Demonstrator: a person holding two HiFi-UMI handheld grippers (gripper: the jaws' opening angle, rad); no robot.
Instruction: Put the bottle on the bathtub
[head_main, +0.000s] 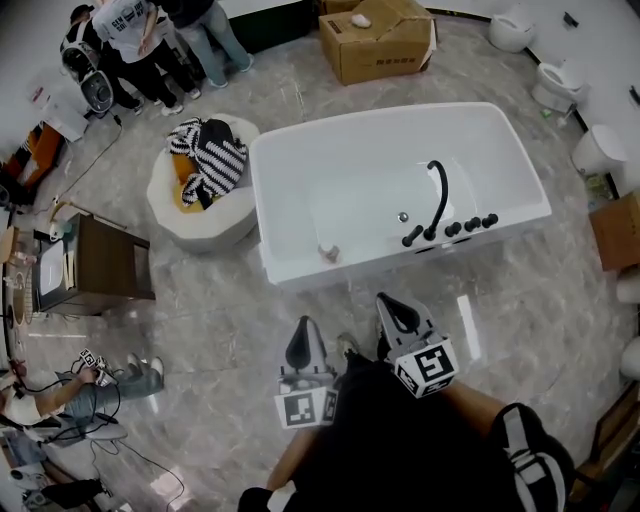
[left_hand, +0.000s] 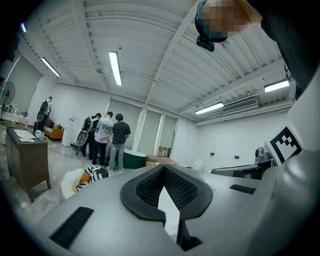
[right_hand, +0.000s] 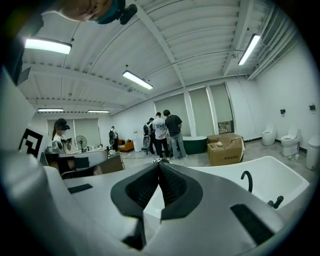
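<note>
As the left hand-held gripper (left_hand: 164, 169) and right hand-held gripper (right_hand: 159, 165) are shut empty, the likely bottle (head_main: 328, 252) at the bathtub (head_main: 390, 113) edge may be knocked off

You're looking down on the white rectangular bathtub (head_main: 290, 160), which is standing dry and open, with its black arched faucet (head_main: 438, 200) and knobs (head_main: 452, 229) sitting on the near-right rim. A small brownish bottle (head_main: 328, 253) is resting at the tub's near edge, towards the left end; it's too small to tell its pose.

White bathtub (head_main: 380, 118), black faucet (head_main: 440, 195) (curved), cardboard box (head_main: 380, 40)
</note>
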